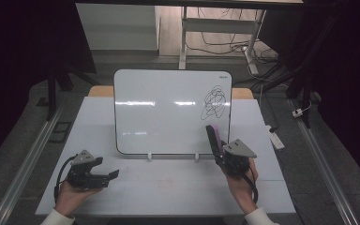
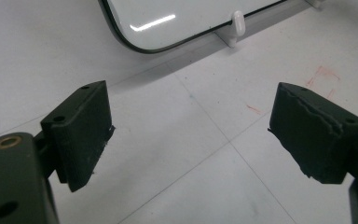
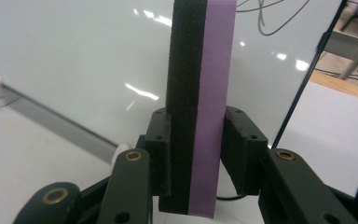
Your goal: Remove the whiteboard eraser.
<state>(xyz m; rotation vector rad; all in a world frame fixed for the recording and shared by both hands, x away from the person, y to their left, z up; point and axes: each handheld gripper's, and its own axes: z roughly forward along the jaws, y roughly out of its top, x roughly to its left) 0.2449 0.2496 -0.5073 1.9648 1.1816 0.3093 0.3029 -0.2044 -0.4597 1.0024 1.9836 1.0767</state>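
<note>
At frame centre-right, right tongs [image 1: 219,149] clamped a purple-and-black eraser [image 1: 213,136] upright, just before the whiteboard [image 1: 168,112]. Scribble [image 1: 214,101] sat above, unwiped; likely next: lift, press felt on. Left tongs [image 1: 104,177] wide, empty over the counter [image 1: 168,187].

High view: dim overall, corners and sides fall to near black, soft and low-res. Light is overhead; the whiteboard [image 1: 171,112] carries two streaky glare bars above its middle and fainter ones below. The white bench [image 1: 168,187] is evenly lit with weak shadows. Left gripper view: sharp on the bench, one glare streak on the whiteboard corner [image 2: 168,23], soft shadow under that edge. Right gripper view: eraser [image 3: 200,102] crisp, background beyond the whiteboard blurred, scattered specular spots.
</note>
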